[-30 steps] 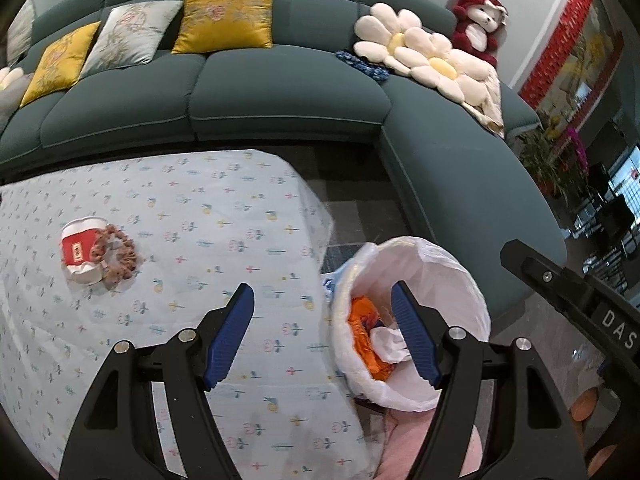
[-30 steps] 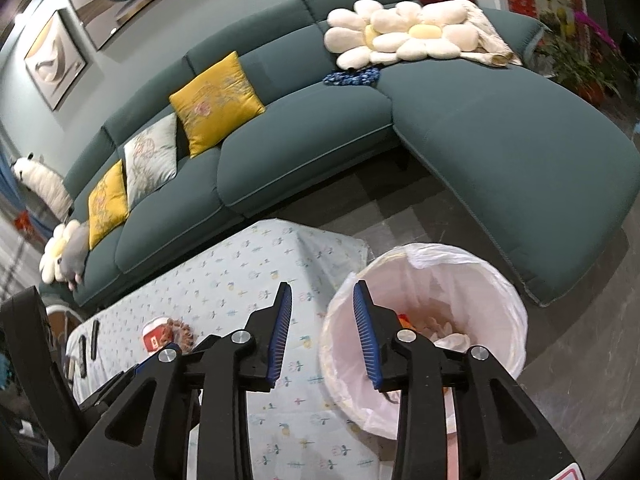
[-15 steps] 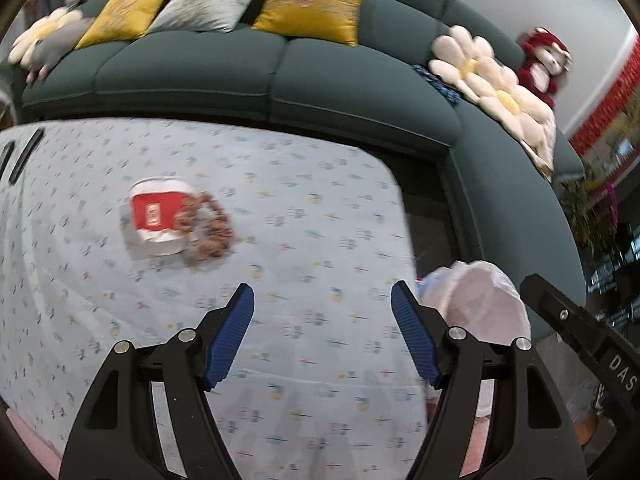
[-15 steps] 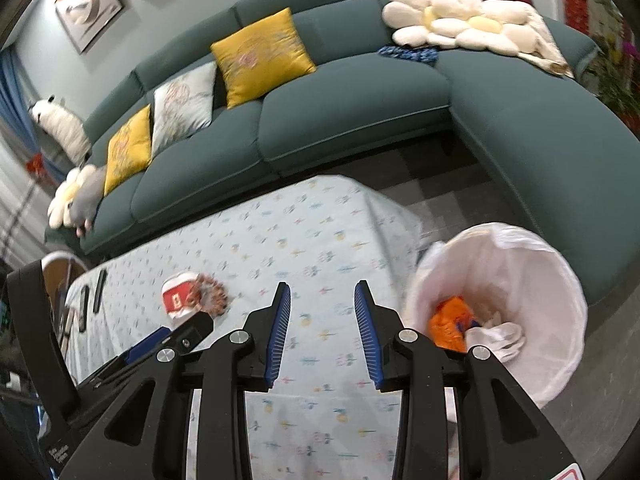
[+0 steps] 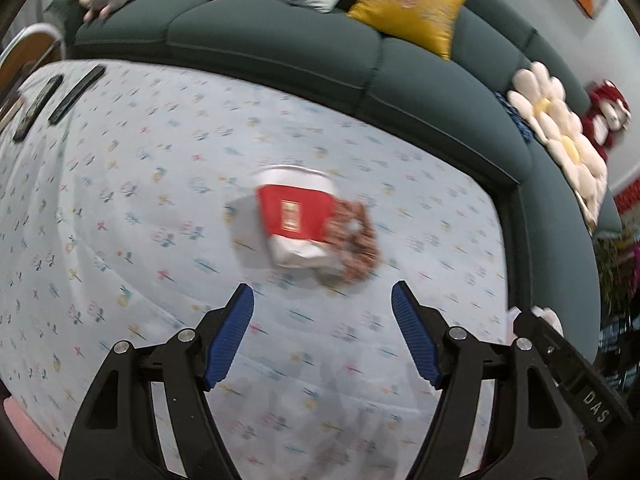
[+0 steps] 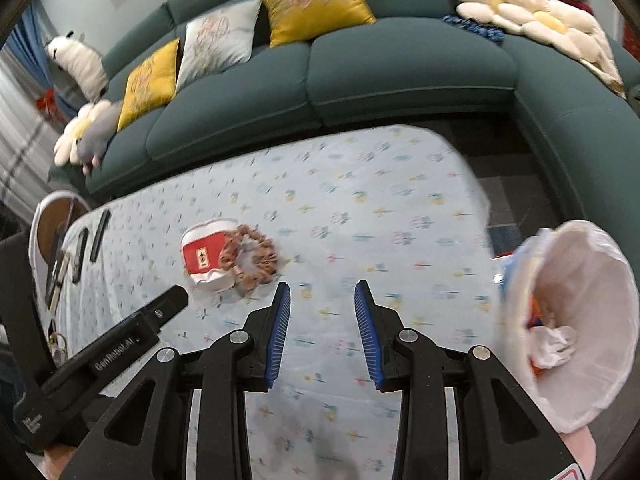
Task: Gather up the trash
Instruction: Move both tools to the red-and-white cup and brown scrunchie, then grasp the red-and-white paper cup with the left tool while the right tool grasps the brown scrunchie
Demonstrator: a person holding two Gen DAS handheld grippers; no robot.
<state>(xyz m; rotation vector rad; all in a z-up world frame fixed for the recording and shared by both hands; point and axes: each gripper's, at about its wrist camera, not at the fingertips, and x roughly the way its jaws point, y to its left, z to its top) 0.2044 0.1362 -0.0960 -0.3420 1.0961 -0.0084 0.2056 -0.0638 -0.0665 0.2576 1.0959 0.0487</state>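
Crushed red-and-white paper cup [image 5: 295, 221] lying on its side at frame centre in the left wrist view, on the pale flower-printed tablecloth [image 5: 120, 208], touching a brown beaded ring [image 5: 357, 236] on its right. Left gripper [image 5: 322, 306] just below the pair, blue pads spread wide, nothing between them, only cloth. Blurred overall.

From the right wrist view, same cup [image 6: 205, 256] and beaded ring [image 6: 253, 259] at left of centre, well apart from the right gripper [image 6: 322, 306], whose pads stand narrower yet parted, empty. Visible only here: white-lined round trash bin [image 6: 580, 320] at the right edge beside the table, holding orange and white scraps; also the left gripper's black arm crossing the lower left.

Both views: dark green sofa [image 6: 400, 64] across the top with yellow cushions [image 6: 316, 0], black remotes [image 5: 76, 94] at the cloth's left end.
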